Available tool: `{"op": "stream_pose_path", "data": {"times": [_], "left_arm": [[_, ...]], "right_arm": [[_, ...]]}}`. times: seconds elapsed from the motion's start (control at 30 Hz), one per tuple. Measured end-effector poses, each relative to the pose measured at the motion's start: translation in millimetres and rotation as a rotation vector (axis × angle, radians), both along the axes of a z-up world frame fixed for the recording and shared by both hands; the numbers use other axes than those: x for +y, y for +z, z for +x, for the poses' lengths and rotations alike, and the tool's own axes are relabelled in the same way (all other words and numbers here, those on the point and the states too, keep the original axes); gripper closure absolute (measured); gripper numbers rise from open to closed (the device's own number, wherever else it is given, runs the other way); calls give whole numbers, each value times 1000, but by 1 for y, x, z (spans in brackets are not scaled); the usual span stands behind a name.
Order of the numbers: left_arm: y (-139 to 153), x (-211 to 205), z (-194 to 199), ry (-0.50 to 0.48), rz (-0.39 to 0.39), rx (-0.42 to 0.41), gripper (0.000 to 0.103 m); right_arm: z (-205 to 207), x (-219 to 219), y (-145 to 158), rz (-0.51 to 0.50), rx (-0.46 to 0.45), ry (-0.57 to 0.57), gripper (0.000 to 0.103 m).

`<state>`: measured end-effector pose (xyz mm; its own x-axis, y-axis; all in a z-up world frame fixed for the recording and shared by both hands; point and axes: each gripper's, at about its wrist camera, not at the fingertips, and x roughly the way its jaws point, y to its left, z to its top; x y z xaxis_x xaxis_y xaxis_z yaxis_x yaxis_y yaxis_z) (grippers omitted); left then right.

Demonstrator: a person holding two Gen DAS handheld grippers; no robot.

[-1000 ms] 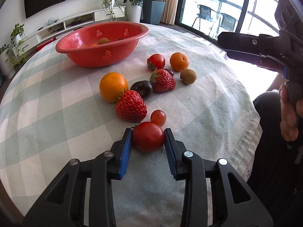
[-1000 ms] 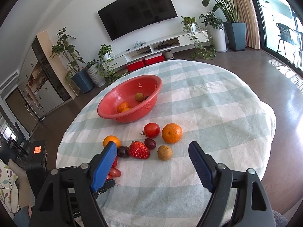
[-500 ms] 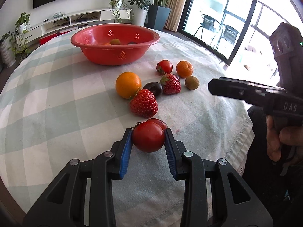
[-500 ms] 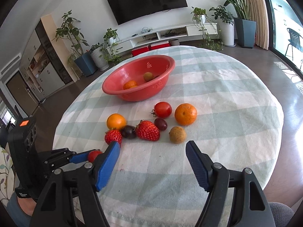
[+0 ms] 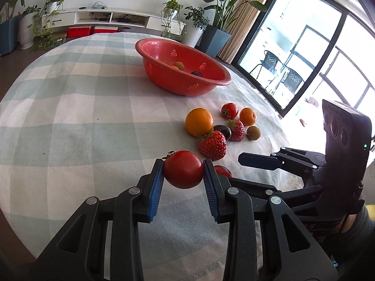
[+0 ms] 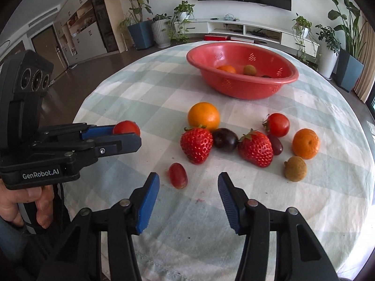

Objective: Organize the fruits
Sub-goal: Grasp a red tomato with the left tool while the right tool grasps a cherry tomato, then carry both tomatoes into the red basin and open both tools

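Left claw (image 5: 183,179) is clamped tight on a big red tomato (image 5: 183,169), blue pads pressing both sides, the fruit lifted clear of the checked cloth on the round desk (image 5: 70,107). Over on the other side, the right claw (image 6: 188,197) hangs low above a small red grape (image 6: 178,175), its jaws apart but closing; the grape lies just beyond the tips, toward the left pad, nothing touching it.

Now the scoreboard. The red basket (image 6: 242,89) sits at the far side of the desk, and only a few pieces show inside: an orange one, a brownish round one and something dark by the rim. So the job looks early on.

Plenty left out on the cloth, in a loose cluster between the claws and the basket: a large orange (image 6: 203,116), two strawberries (image 6: 196,145), a dark plum (image 6: 224,139) tucked between them, a second tomato (image 6: 277,124) to the right with a dark grape touching it, a mandarin (image 6: 305,143) far right, and a rough brown longan (image 6: 295,169) nearest the right edge.

By my reckoning, the held tomato goes to the basket, the grape is the next pick, and eight more pieces follow.
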<state>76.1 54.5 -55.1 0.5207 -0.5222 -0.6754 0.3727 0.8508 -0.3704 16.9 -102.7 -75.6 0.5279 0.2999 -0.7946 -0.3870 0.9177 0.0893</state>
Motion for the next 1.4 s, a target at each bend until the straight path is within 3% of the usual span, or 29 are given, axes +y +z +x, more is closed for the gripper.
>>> {"op": "stream_pose_path", "data": {"times": [0.27, 0.5, 0.83, 1.2, 1.4], "left_arm": [[-2, 8, 1, 20, -33, 13, 71], [-1, 7, 1, 24, -35, 14, 71], [-4, 5, 2, 22, -20, 13, 71], [-2, 4, 2, 21, -24, 5, 71], [22, 3, 11, 6, -33, -26, 71]], "right_arm": [[5, 12, -6, -57, 3, 22, 60], [2, 25, -6, -103, -14, 70, 76], [-2, 25, -5, -123, -26, 75, 83], [-7, -1, 29, 38, -49, 37, 83], [15, -33, 67, 97, -124, -25, 83]]}}
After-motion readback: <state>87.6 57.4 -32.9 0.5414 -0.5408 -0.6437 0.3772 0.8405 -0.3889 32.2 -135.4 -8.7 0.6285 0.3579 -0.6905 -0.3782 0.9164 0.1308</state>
